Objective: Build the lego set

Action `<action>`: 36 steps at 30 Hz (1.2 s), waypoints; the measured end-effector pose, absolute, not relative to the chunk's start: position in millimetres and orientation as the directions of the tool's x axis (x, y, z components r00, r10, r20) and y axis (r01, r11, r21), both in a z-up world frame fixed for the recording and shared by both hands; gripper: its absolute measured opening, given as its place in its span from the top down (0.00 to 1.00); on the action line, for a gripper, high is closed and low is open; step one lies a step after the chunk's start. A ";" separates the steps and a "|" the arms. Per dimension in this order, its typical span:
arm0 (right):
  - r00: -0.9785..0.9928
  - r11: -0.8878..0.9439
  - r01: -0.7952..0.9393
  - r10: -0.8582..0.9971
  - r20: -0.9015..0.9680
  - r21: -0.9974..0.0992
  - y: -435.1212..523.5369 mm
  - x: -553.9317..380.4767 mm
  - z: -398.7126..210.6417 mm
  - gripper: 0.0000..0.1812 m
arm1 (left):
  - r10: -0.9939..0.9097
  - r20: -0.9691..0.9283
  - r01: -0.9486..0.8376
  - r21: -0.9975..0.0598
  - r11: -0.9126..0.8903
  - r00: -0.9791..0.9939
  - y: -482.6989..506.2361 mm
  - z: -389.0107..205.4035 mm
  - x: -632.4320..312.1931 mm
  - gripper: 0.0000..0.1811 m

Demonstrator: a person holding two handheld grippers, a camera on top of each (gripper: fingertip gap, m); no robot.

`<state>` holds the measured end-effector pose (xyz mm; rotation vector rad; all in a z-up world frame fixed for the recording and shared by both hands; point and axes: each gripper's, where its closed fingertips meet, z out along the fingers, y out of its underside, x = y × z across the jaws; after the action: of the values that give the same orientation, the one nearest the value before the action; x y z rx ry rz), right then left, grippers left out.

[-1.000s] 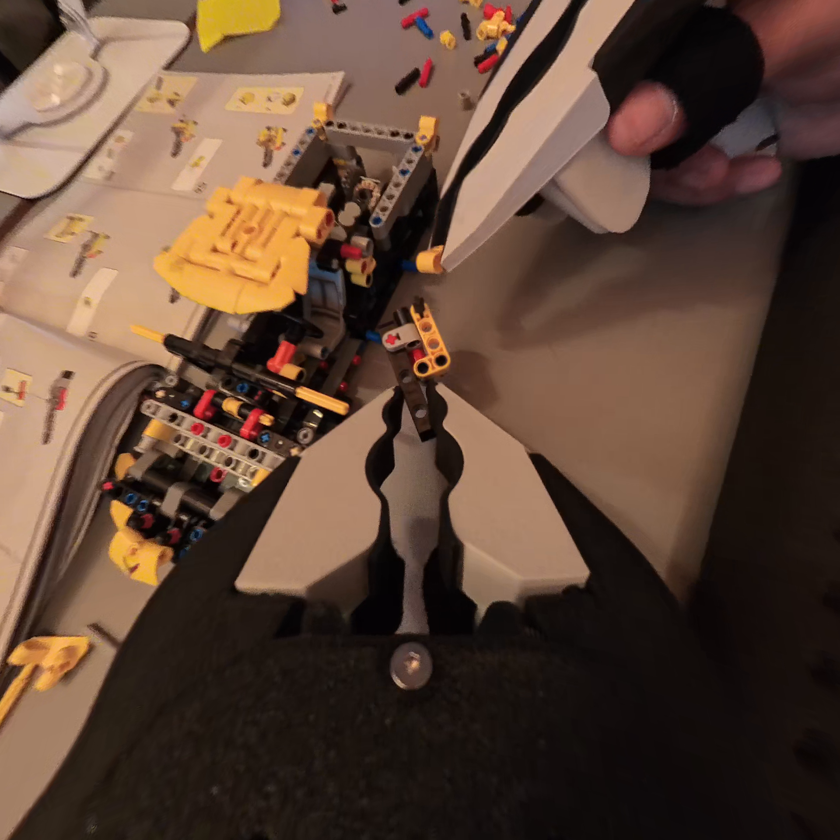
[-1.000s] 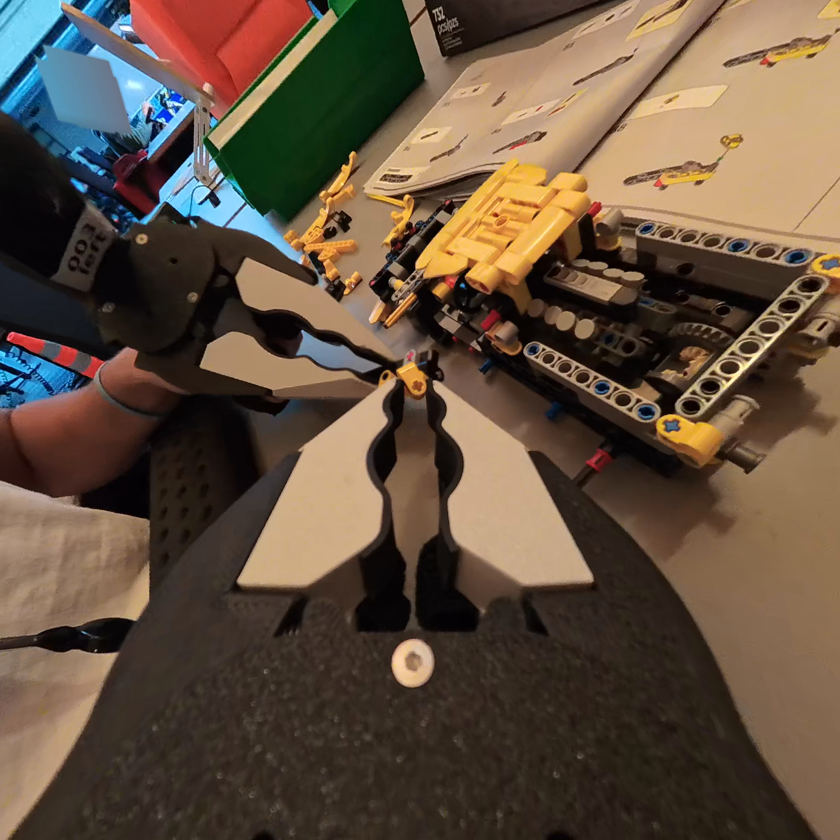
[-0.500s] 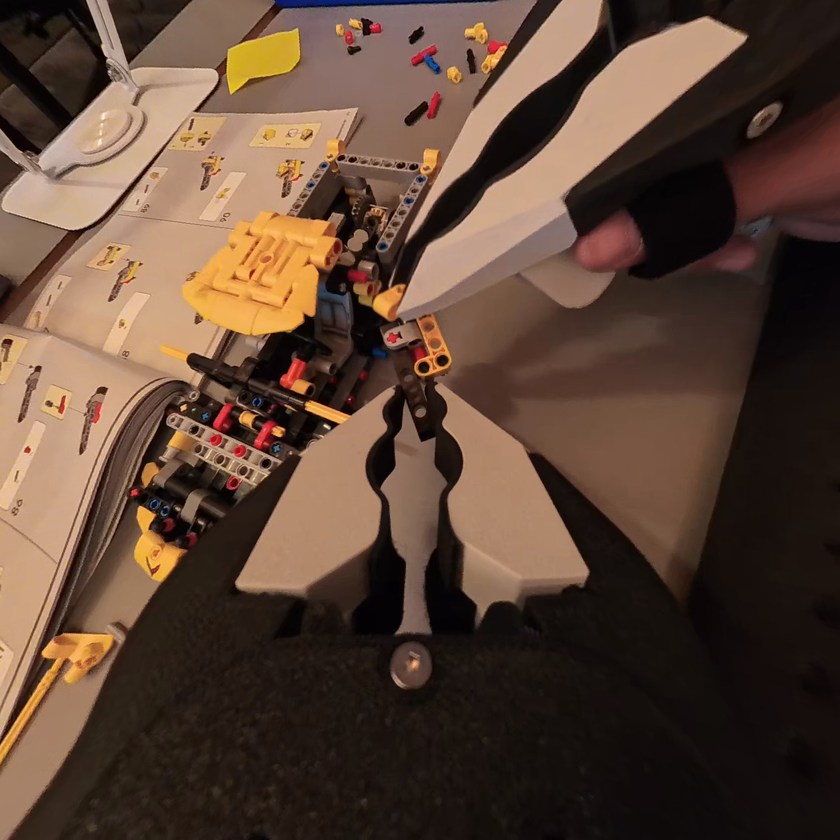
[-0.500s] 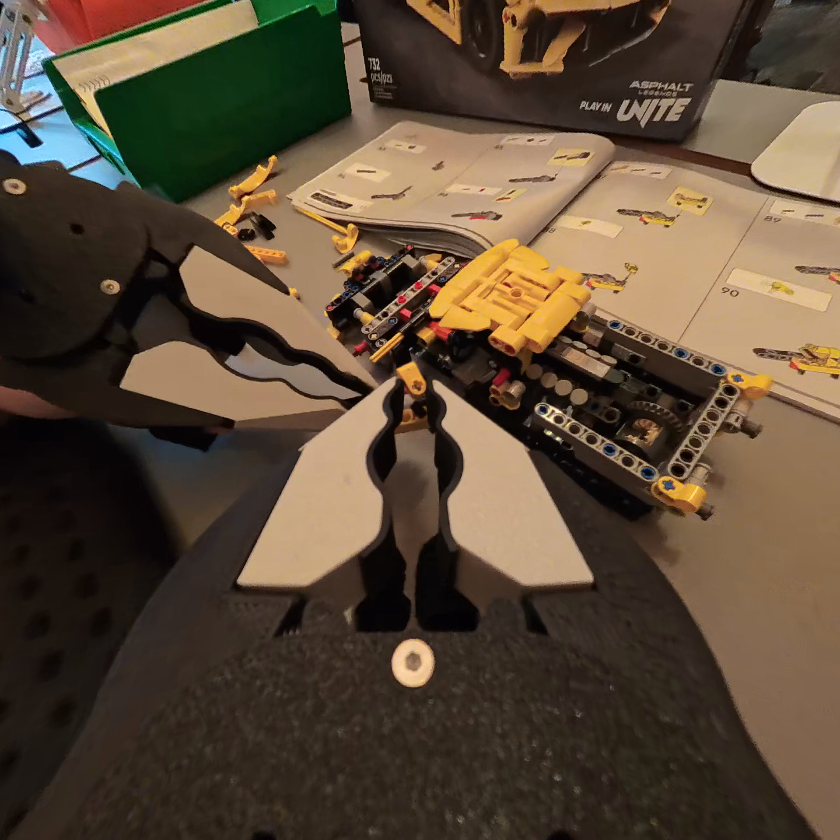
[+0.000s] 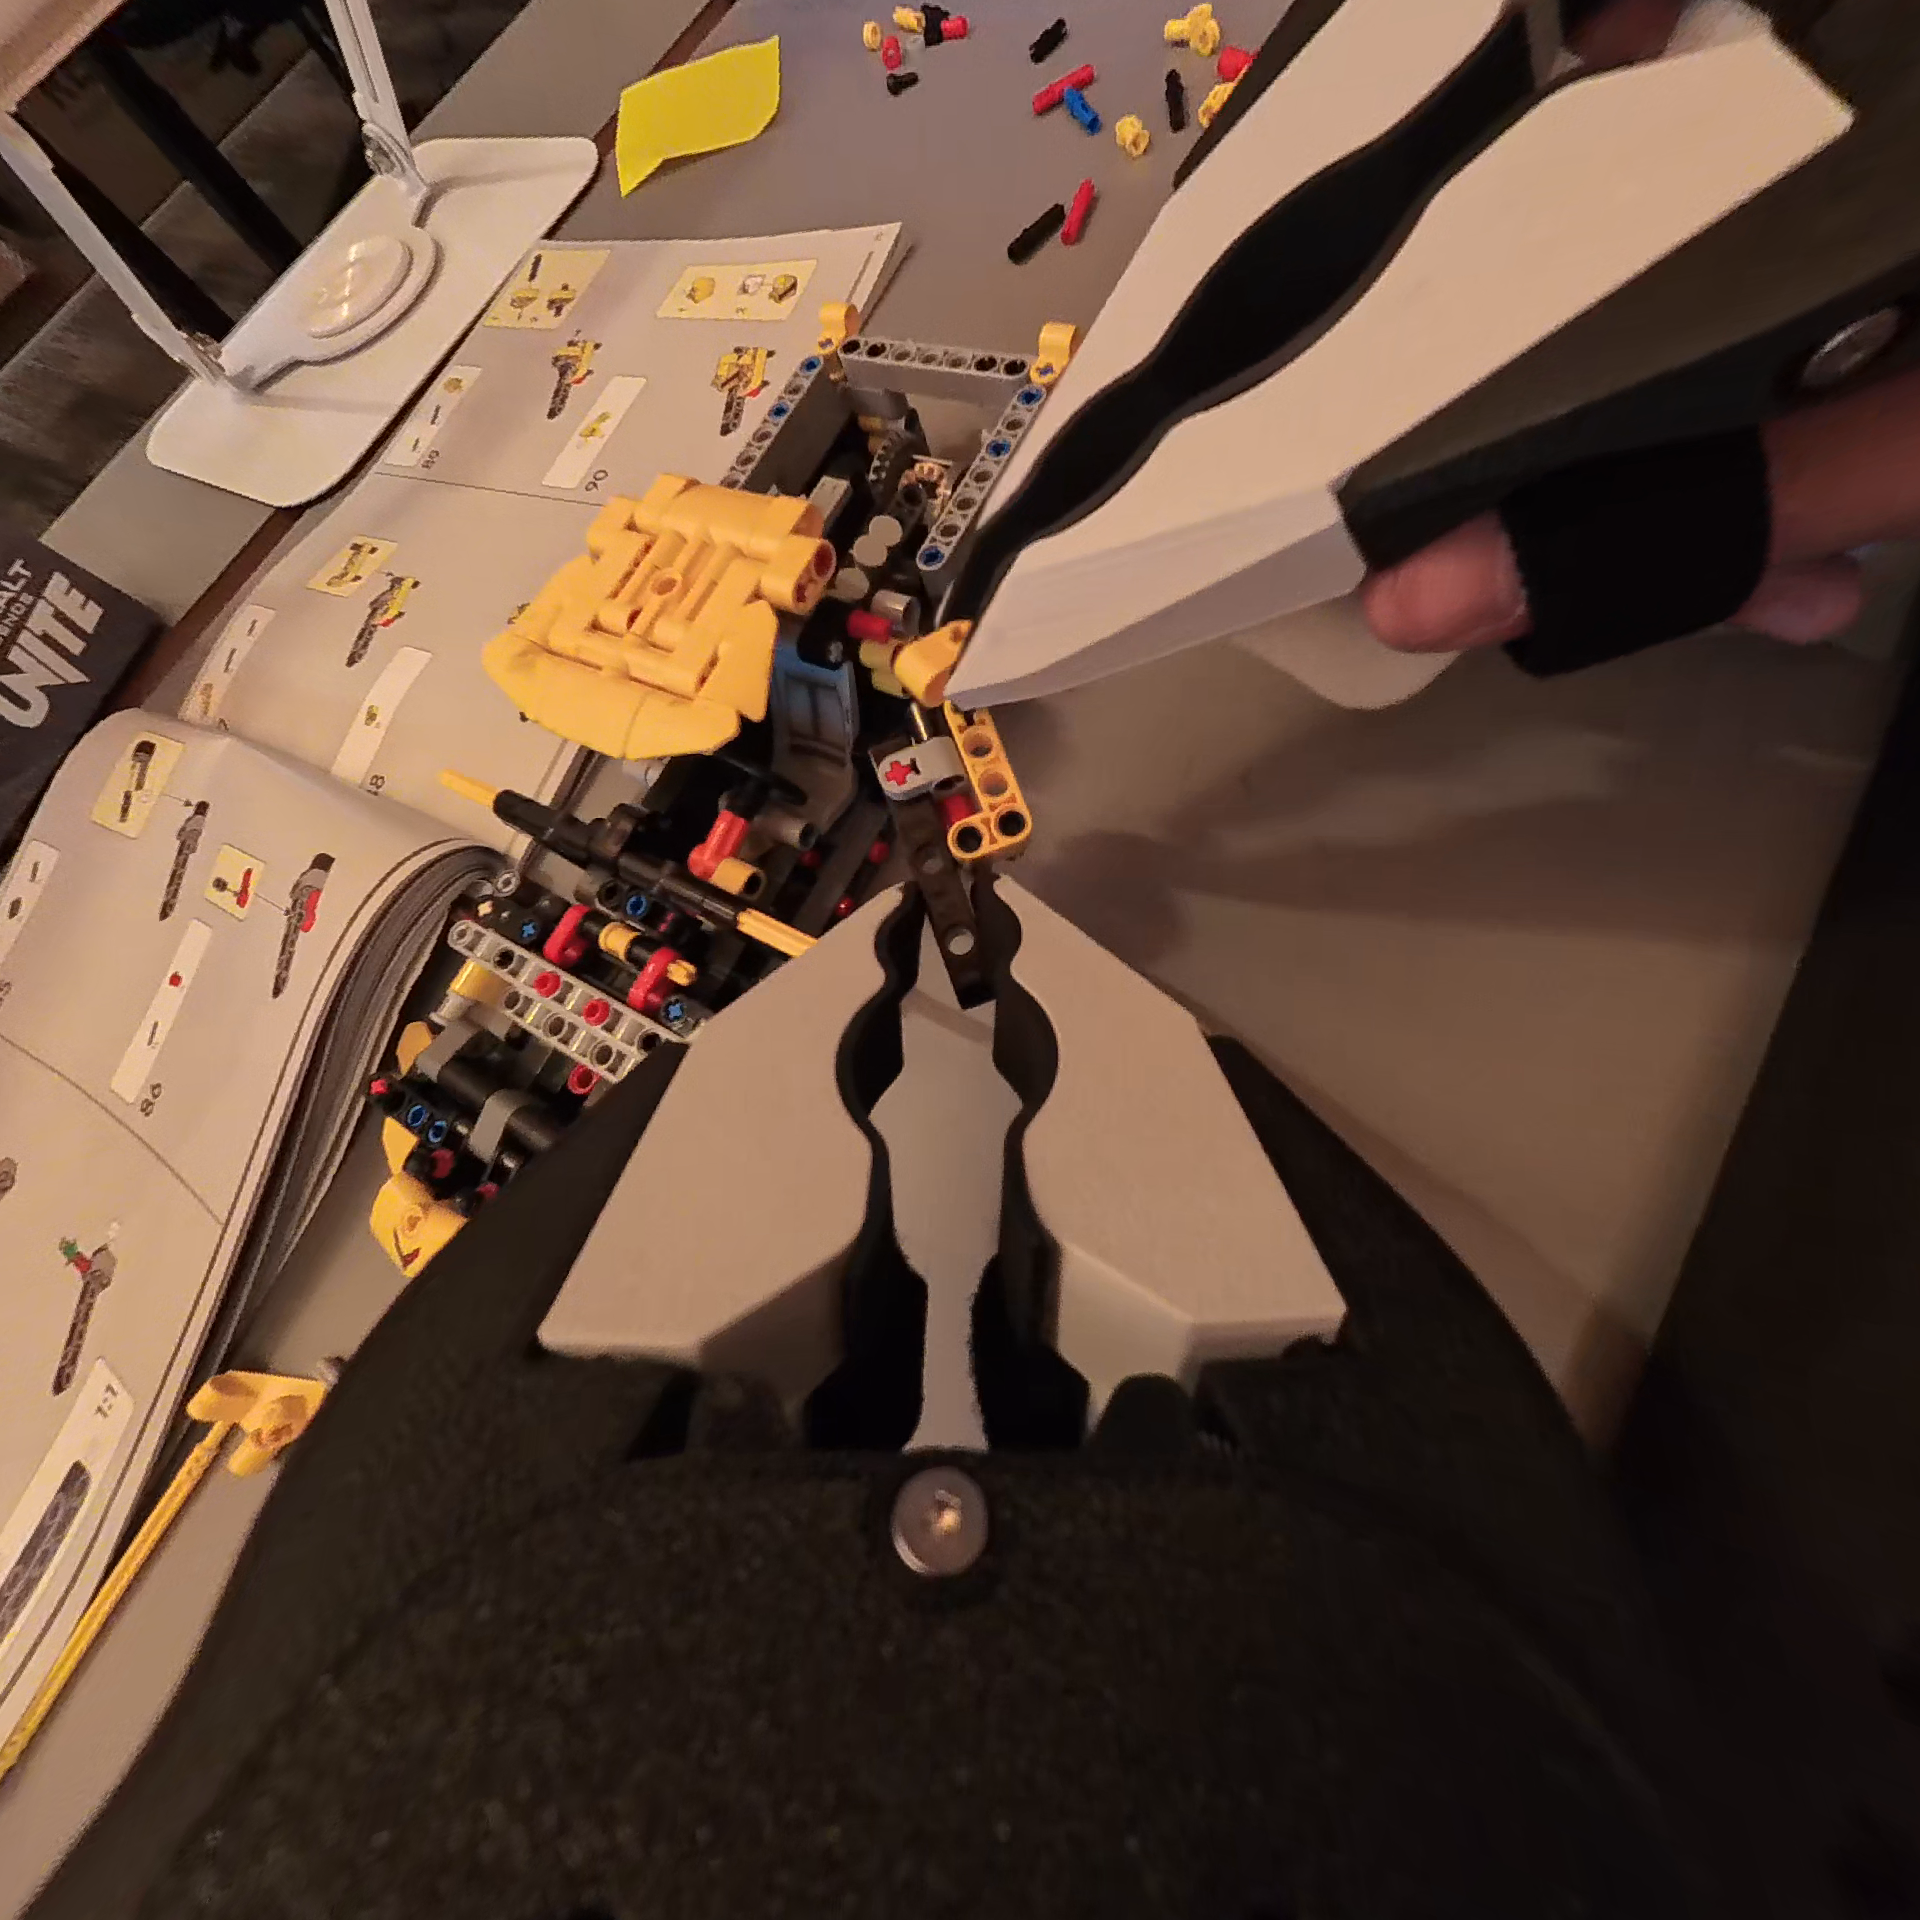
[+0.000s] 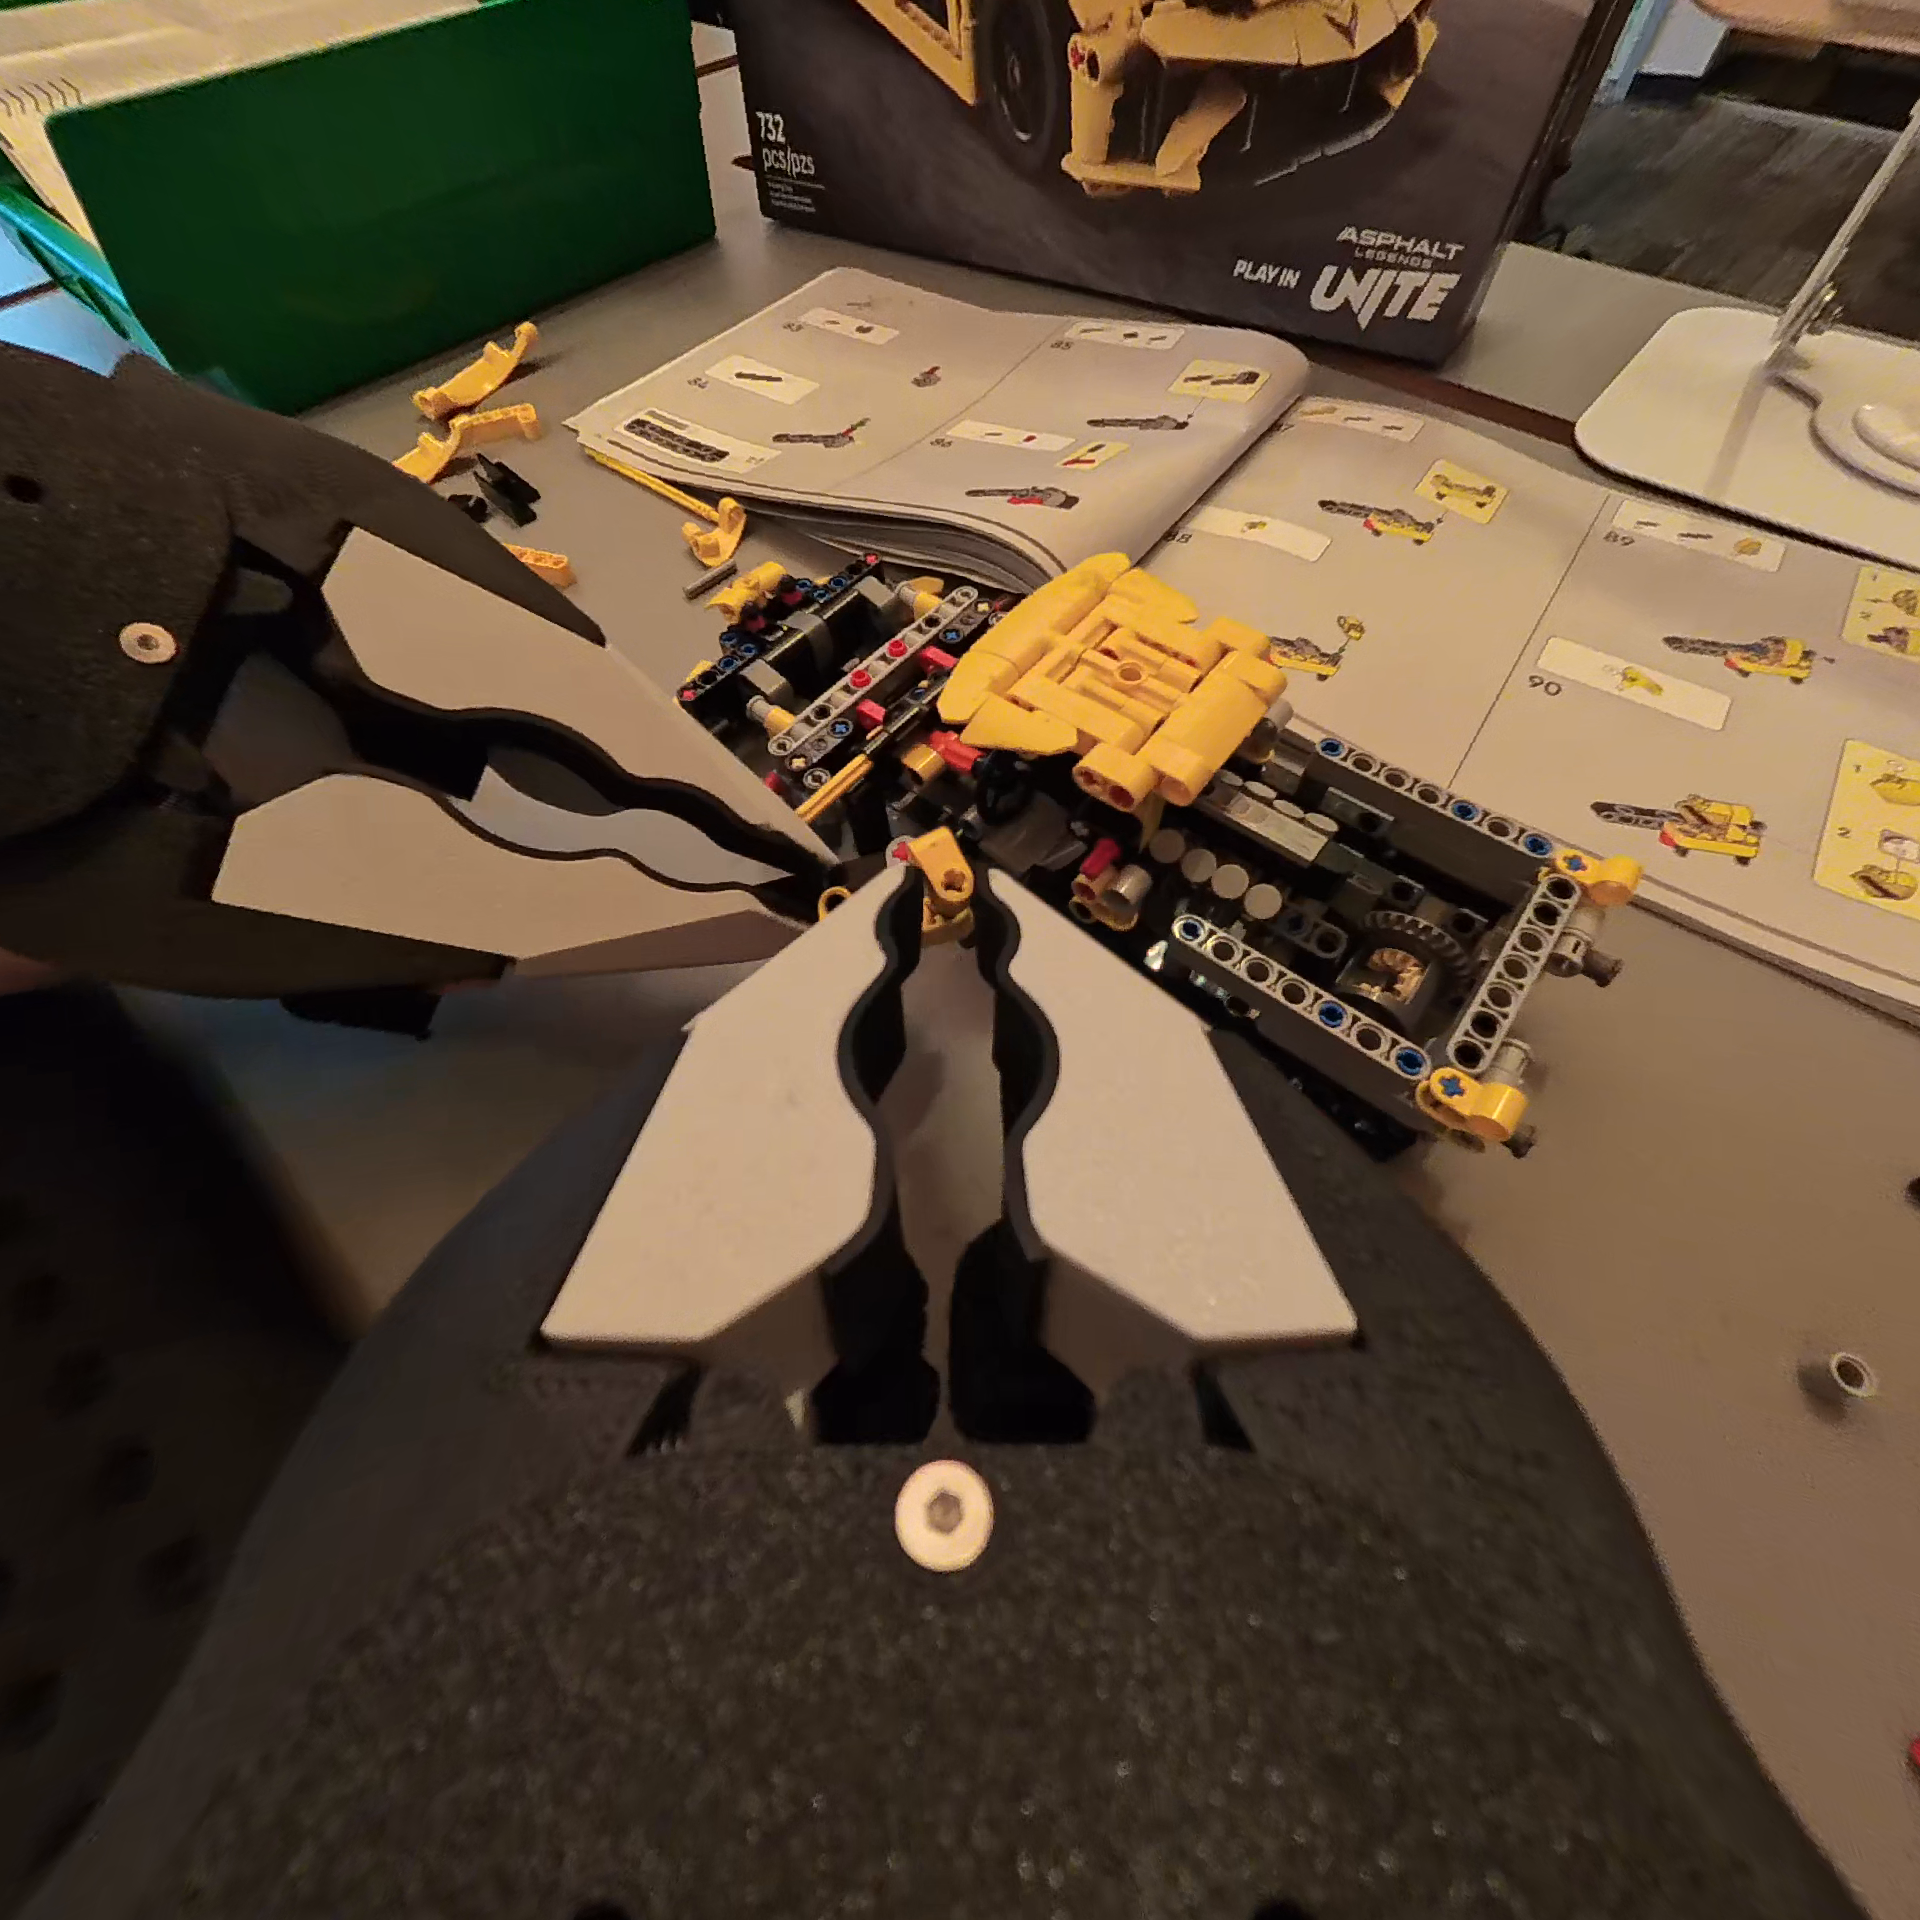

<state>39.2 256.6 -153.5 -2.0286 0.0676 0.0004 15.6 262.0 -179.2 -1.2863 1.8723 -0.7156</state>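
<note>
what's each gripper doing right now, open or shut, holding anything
Left gripper: shut on the small black-and-yellow sub-assembly.
Right gripper: shut on the yellow connector piece.

1. Two tongs: left tongs (image 5: 948, 902) and right tongs (image 6: 945, 883).
2. One part-built car (image 6: 1195, 790) on the table (image 6: 1714, 1195).
3. One open booklet (image 6: 1039, 416).
4. One dark box (image 6: 1195, 177).
5. One green bin (image 6: 364, 187).
6. One white stand base (image 5: 353, 322).
7. One yellow sheet (image 5: 696, 109).
8. Loose small parts (image 5: 1081, 104), too many and too small to count.
</note>
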 end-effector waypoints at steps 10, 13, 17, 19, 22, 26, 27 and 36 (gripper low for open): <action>0.994 -0.453 -0.038 -0.107 0.012 -0.891 257.9 41.2 -153.8 0.95 | -0.935 -0.309 -0.528 -0.773 0.352 -0.171 263.3 -174.6 16.8 0.95; 0.992 -0.455 -0.041 -0.128 0.020 -0.890 256.6 44.2 -152.7 0.95 | -0.919 -0.369 -0.519 -0.764 0.384 -0.138 262.4 -169.5 17.6 0.95; 0.992 -0.427 -0.092 -0.114 -0.048 -0.900 255.3 44.1 -150.4 0.96 | -0.888 -0.440 -0.507 -0.740 0.441 -0.130 261.8 -166.4 17.9 0.95; 0.988 -0.416 -0.151 -0.098 -0.121 -0.897 254.7 44.3 -151.4 0.96 | -0.880 -0.455 -0.502 -0.735 0.456 -0.134 261.6 -165.7 17.8 0.95; 0.982 -0.418 -0.190 -0.090 -0.168 -0.888 254.2 46.9 -155.2 0.96 | -0.884 -0.447 -0.487 -0.746 0.454 -0.139 258.6 -162.9 18.0 0.95; 0.972 -0.403 -0.229 -0.050 -0.228 -0.886 253.4 45.6 -153.3 0.96 | -0.936 -0.314 -0.479 -0.804 0.352 -0.161 255.1 -162.8 17.2 0.95; 0.961 -0.390 -0.262 -0.020 -0.276 -0.883 252.9 44.0 -150.7 0.96 | -0.945 -0.280 -0.473 -0.819 0.326 -0.167 255.1 -161.9 16.6 0.95; 0.943 -0.415 -0.283 0.042 -0.329 -0.865 247.8 42.1 -154.1 0.96 | -0.947 -0.240 -0.466 -0.827 0.314 -0.212 246.5 -163.5 15.2 0.95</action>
<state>42.1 247.8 -154.1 -1.9697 0.1735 0.3613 15.2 246.5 -163.5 -1.2618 1.8163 -0.7956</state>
